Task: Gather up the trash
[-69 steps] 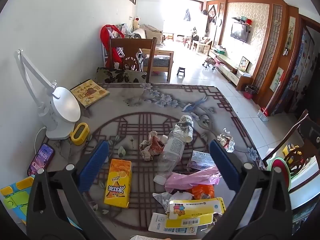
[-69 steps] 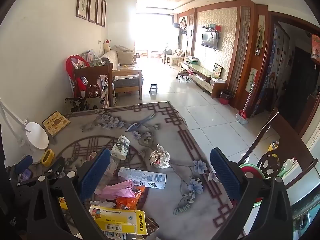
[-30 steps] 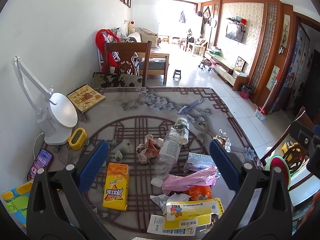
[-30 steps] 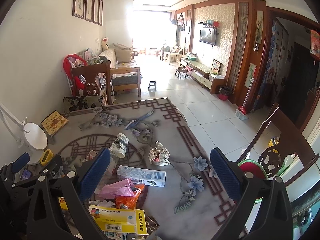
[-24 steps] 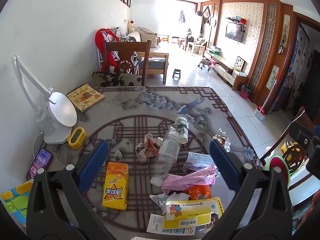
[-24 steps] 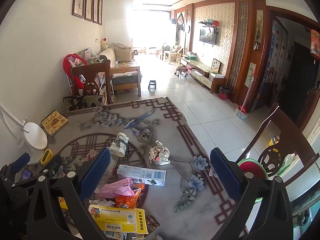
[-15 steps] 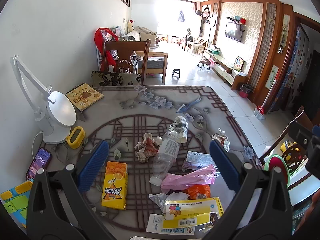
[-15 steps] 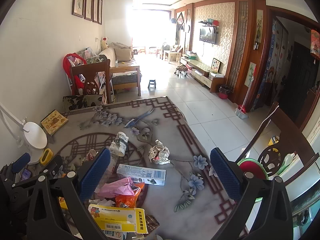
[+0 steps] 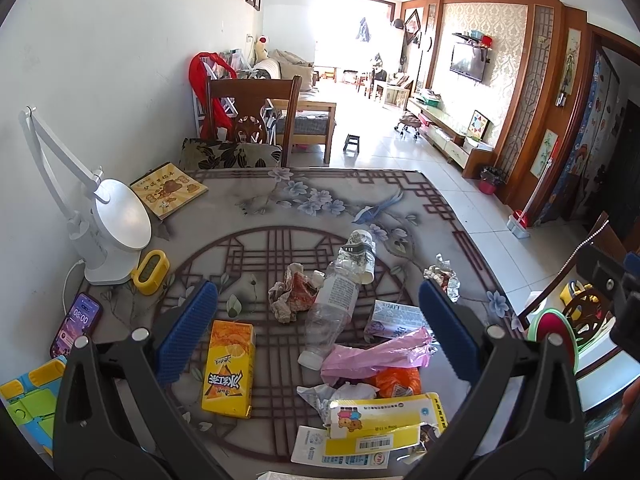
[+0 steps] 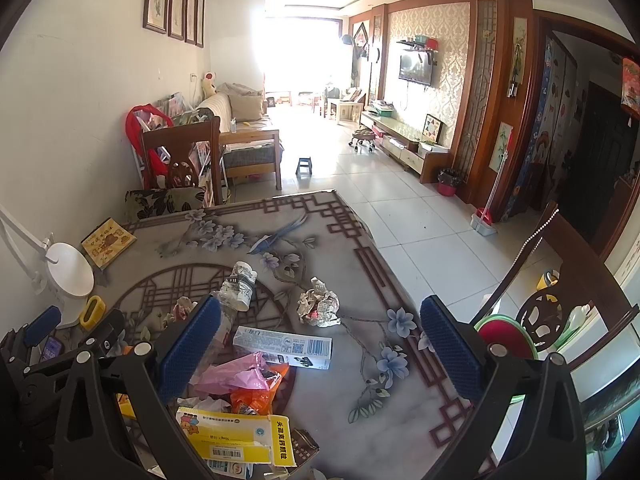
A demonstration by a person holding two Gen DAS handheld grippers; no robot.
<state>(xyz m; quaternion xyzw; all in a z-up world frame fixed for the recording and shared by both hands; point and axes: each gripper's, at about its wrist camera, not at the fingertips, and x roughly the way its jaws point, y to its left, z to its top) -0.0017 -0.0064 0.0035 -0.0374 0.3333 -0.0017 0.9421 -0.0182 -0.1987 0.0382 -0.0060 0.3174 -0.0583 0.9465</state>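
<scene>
Hovering wide open and empty above the table [image 9: 280,196], left gripper [image 9: 316,332] and right gripper [image 10: 320,344] face trash: orange carton [image 9: 229,366], clear bottle [image 9: 340,292], pink bag [image 9: 376,356], crumpled foil [image 10: 318,308].
</scene>
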